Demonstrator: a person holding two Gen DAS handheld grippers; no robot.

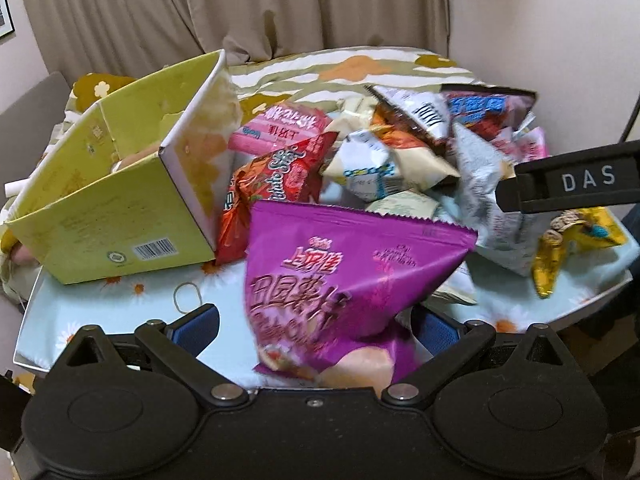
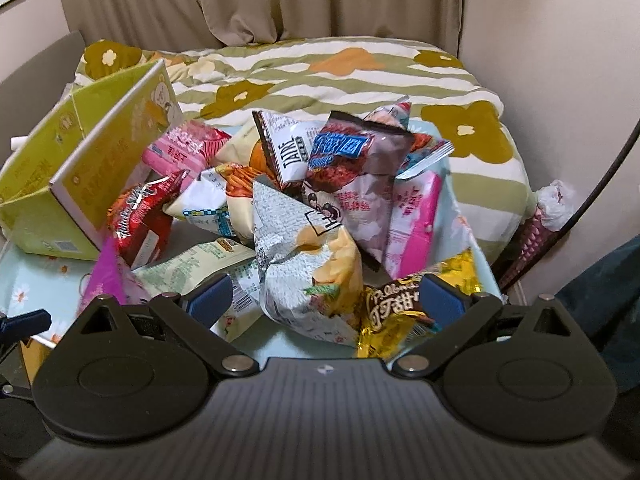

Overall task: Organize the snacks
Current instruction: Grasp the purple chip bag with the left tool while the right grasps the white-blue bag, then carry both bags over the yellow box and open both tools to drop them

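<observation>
A heap of snack bags lies on a small table with a light-blue flowered cloth (image 1: 120, 312). My left gripper (image 1: 318, 324) is open, its blue pads wide apart on either side of a purple chip bag (image 1: 352, 276). That bag looks blurred and neither pad presses on it. An open yellow-green carton (image 1: 112, 200) stands tilted at the left, a red bag (image 1: 276, 184) leaning on it. My right gripper (image 2: 326, 296) is open too, low over a crumpled silver-white chip bag (image 2: 304, 276), with a gold bag (image 2: 400, 312) by its right pad. Its black finger (image 1: 568, 184) marked DAS reaches in from the right.
Pink (image 2: 180, 148), brown (image 2: 352, 168) and white (image 1: 372, 168) bags fill the pile's middle and back. A rubber band (image 1: 188, 298) lies on the cloth. A bed with a striped flowered quilt (image 2: 360, 80) is behind, then curtains. A dark cable (image 2: 600, 184) runs at the right.
</observation>
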